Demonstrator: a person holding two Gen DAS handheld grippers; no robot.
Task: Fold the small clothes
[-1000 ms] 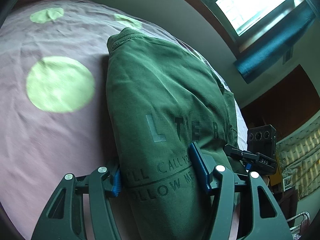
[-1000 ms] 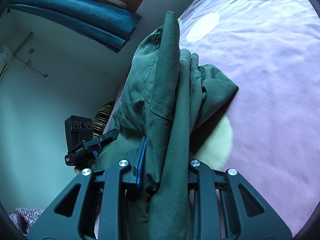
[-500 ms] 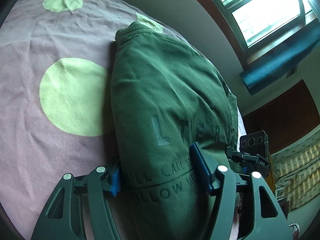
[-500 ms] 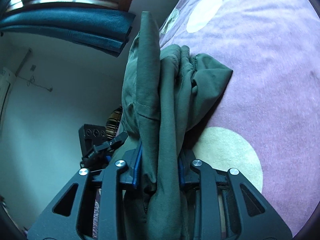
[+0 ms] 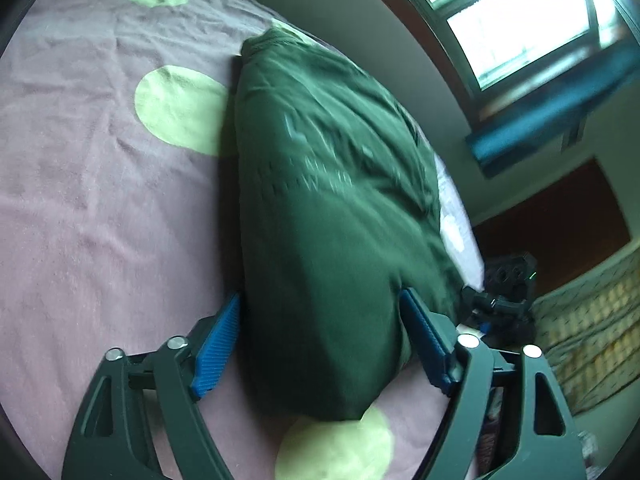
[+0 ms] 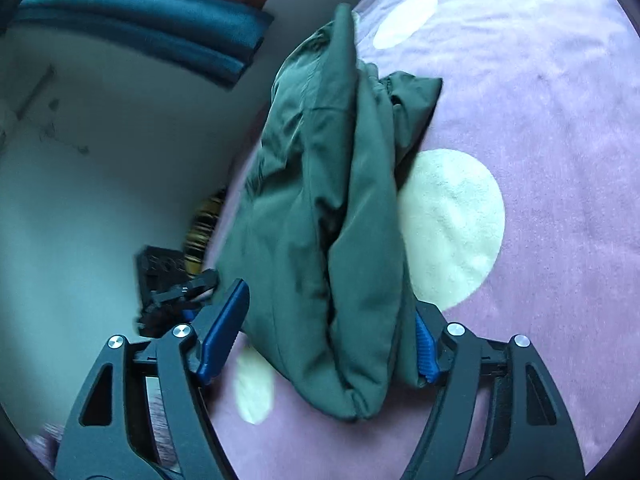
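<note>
Green shirt [image 5: 328,208] is folded into a long bundle lying on the pink bedspread [image 5: 92,200], over the pale dots, near the bed's edge by the wall. From the right wrist view it looks thick and layered, with a sleeve or flap [image 6: 412,96] sticking out at the far end.

Left gripper [image 5: 320,328]: jaws opening, well apart, bundle end between them, pads look clear of the cloth. Right gripper [image 6: 332,336]: jaws opening fast, also wide; the bundle's near end sits between them, its far side touching or just beside the right pad [image 6: 424,348]. Nothing is held in either one, as I read it.

I judge this is the release after a fold. To do it well I'd back both grippers straight out along the bundle so the pads don't drag the layers open, then tuck in that loose flap.

Around: window [image 5: 520,20] and blue curtain [image 5: 560,116] above. Each gripper shows at the edge of the other's view, so the two are close together; I'd mind a bump. The bed's edge is near, so I wouldn't push the bundle that way.
</note>
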